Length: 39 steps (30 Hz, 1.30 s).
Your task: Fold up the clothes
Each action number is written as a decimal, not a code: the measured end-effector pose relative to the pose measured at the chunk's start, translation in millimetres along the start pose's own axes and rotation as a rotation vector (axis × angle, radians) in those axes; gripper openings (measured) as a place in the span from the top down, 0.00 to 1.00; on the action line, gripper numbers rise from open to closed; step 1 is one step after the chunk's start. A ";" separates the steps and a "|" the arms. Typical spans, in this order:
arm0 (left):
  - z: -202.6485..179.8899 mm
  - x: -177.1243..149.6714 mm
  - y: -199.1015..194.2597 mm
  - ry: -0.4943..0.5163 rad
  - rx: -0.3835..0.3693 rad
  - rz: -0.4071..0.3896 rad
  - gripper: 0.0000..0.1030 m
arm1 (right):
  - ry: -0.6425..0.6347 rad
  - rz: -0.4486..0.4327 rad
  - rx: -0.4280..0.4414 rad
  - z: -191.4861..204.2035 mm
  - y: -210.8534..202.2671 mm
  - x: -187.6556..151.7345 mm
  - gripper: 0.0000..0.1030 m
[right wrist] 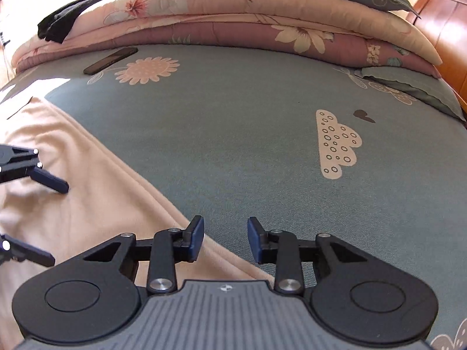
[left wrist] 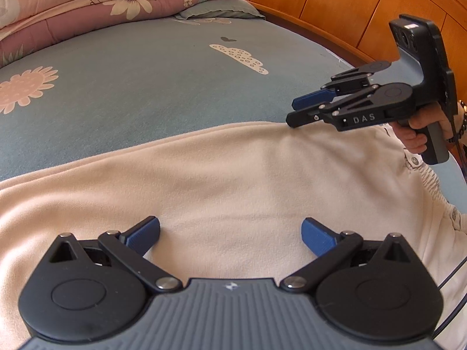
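Cream garment (left wrist: 233, 180) spread flat across the lower half of the left wrist view, on a blue-grey bedsheet (left wrist: 146, 87) printed with flowers and clouds; in the right wrist view, filling the lower left, its long edge running diagonally from upper left to bottom centre. Elastic gathered band and small buttons (left wrist: 413, 160) at the right edge of the left wrist view, probably a waistband or cuff.

Left gripper (left wrist: 230, 234) low over the middle of the cloth, blue pads spread wide, nothing between them. Right gripper (right wrist: 225, 239) at the garment's far edge, jaws part-way apart, nothing pinched; left pad over the cloth border, right pad over bare sheet. In the left wrist view, same tool (left wrist: 297, 112) at right of centre, tips just at the cloth edge, held by a hand (left wrist: 417, 134).

Judged soft, light and limp: brushed, fleece-like fabric, no stiffness, likely to drape and drag rather than slide as one piece. Not fragile, not slippery; ribbed pads should bite well. Best hold probably along the far edge or at a corner, a single layer pinched deep between the pads, both grippers well apart, so the fold falls straight. Gathered band thicker, so a surer grip there.

Folded quilts (right wrist: 233, 20) and a dark flat phone-like object (right wrist: 111, 59) at the top, well apart.
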<state>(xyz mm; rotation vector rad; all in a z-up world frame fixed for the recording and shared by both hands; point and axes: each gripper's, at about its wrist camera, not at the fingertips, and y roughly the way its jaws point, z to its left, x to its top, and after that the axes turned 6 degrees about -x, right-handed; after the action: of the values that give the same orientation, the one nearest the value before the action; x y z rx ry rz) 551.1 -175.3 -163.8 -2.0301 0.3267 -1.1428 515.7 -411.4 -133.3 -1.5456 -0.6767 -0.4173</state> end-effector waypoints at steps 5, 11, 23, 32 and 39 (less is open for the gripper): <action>-0.7 0.5 1.9 0.025 0.005 0.010 0.01 | -0.140 0.016 0.015 12.2 2.9 -12.0 0.63; -3.7 -0.8 3.2 0.056 0.018 0.016 0.01 | -0.232 0.036 0.063 9.4 0.8 8.6 0.61; -5.8 -3.3 3.9 0.065 0.024 0.001 0.01 | -0.360 0.081 0.150 21.3 7.4 7.0 0.68; -7.1 -4.5 3.0 0.070 0.031 -0.008 0.01 | -0.315 0.069 0.166 9.0 15.4 7.1 0.74; -6.6 1.4 1.7 0.022 0.034 0.000 0.01 | -0.318 0.055 0.041 25.5 7.5 13.8 1.00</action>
<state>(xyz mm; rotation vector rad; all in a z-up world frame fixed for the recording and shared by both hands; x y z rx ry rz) 546.8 -180.5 -162.1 -1.9893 0.3167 -1.1636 527.5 -383.8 -132.9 -1.6037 -0.8794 -0.1153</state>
